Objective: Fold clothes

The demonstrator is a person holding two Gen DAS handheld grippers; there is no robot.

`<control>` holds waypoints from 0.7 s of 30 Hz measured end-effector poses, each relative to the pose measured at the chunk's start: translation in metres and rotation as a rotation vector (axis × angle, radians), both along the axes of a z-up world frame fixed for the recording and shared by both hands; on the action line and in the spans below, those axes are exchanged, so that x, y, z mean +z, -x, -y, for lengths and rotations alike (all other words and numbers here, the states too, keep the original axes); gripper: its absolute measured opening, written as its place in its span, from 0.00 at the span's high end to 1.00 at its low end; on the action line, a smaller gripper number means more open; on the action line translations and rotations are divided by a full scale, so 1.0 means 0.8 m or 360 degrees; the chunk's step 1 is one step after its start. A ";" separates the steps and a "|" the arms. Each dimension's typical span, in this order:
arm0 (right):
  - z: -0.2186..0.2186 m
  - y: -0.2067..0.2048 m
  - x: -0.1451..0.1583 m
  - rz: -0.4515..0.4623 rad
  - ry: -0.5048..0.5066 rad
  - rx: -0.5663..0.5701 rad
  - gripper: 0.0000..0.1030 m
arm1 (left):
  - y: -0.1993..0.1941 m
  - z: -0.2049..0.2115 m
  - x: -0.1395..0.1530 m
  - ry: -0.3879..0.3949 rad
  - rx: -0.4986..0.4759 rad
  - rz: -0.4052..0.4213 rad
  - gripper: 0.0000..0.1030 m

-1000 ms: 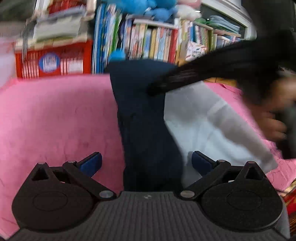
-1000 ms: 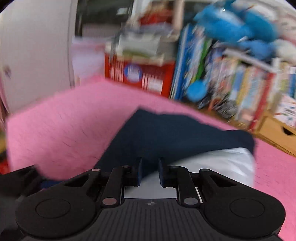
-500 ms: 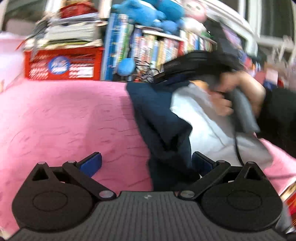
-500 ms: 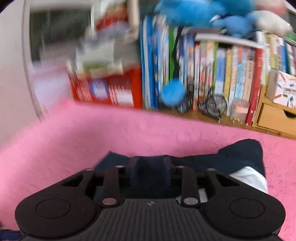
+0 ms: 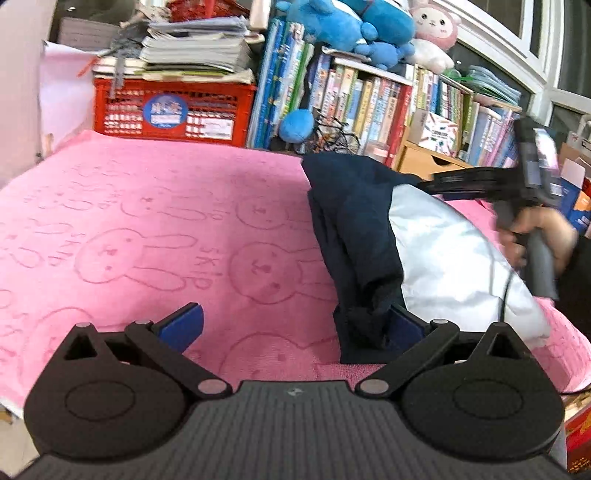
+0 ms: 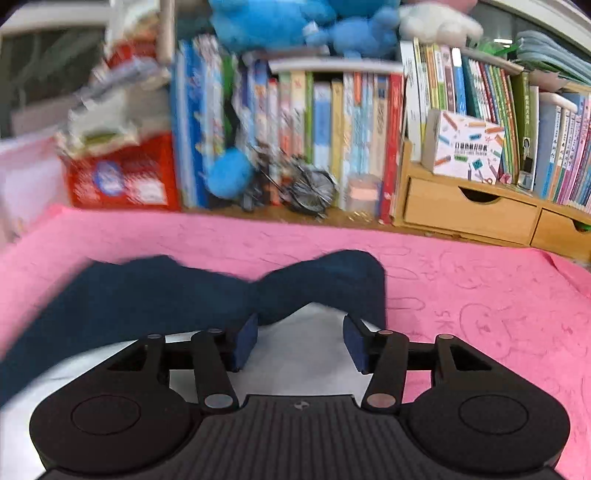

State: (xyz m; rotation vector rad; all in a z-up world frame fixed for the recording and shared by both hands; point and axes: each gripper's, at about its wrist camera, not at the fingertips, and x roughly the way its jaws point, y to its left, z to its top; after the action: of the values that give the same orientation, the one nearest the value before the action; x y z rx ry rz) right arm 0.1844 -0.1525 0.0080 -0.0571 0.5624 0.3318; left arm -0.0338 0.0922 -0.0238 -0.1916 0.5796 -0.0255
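Observation:
A navy and white garment (image 5: 354, 240) lies on the pink towel (image 5: 147, 229), its navy part folded over the white part (image 5: 443, 258). My left gripper (image 5: 293, 323) stands wide open at the garment's near end. The navy hem touches the inner side of its right finger, and nothing is pinched. In the right wrist view my right gripper (image 6: 301, 343) hovers over the white cloth (image 6: 299, 354) with its jaws opening and nothing pressed between the pads. The navy fold (image 6: 147, 295) lies just ahead of it. The left wrist view shows that gripper (image 5: 443, 181) held by a hand (image 5: 535, 236).
Behind the towel stand a red crate (image 5: 170, 110) topped with papers, a row of books (image 6: 332, 129) with blue plush toys (image 5: 343, 22) on top, and a wooden drawer unit (image 6: 469, 214). Bare pink towel stretches to the left of the garment.
My right gripper was shut on the navy fabric, has let it go and drawn back to the right. The navy part now rests folded over the white. My left gripper stays open.

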 end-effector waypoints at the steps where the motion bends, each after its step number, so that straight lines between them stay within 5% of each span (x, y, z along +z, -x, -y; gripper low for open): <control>1: 0.005 0.021 0.007 0.0030 -0.0024 0.0016 0.33 | 0.003 0.001 0.004 0.0002 0.0012 -0.0003 0.00; 7: 0.033 0.159 -0.001 -0.0017 -0.0120 0.0198 0.29 | 0.014 0.019 0.016 0.0042 -0.0003 -0.0047 0.00; 13: 0.060 0.272 -0.045 -0.0106 -0.0174 0.0001 0.24 | 0.009 0.052 -0.002 0.0007 -0.0033 -0.0154 0.00; 15: 0.064 0.306 -0.048 -0.0056 -0.0182 -0.0046 0.20 | 0.013 0.062 -0.001 -0.0012 -0.0030 -0.0183 0.00; 17: 0.067 0.335 -0.046 0.0020 -0.0177 -0.0068 0.04 | 0.022 0.072 0.008 -0.0025 -0.0041 -0.0178 0.00; 21: 0.057 0.365 -0.028 0.0141 -0.0049 -0.0020 0.00 | 0.047 0.088 0.027 -0.0076 -0.0011 -0.0133 0.00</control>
State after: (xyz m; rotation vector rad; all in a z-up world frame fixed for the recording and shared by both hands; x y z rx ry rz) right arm -0.1073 -0.1980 -0.0148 -0.0385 0.4694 0.3243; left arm -0.0715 0.0216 -0.0022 -0.1450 0.6636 -0.0102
